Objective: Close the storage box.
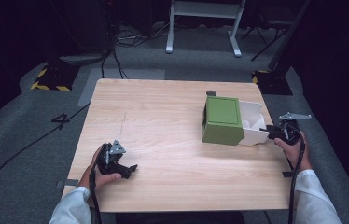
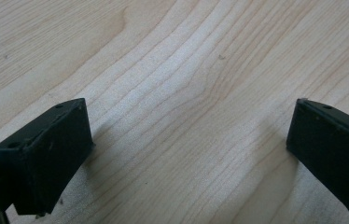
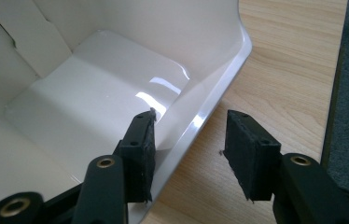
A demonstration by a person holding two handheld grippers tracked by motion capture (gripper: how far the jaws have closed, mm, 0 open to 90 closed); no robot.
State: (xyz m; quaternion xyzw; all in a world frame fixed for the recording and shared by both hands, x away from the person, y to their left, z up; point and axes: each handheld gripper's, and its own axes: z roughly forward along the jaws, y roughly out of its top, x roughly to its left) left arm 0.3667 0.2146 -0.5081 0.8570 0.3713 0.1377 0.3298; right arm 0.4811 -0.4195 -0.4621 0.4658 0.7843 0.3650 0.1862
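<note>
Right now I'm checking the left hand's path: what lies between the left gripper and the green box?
Only bare table between the left gripper and green box, in the high view.

dark studio: hazard-taped stands (image 1: 51, 77), cables (image 1: 130, 39)

Your green box (image 1: 222, 120) hides most of the white flap (image 1: 254, 123); the small grey disc (image 1: 211, 93) behind it stays unidentifiable.
</note>
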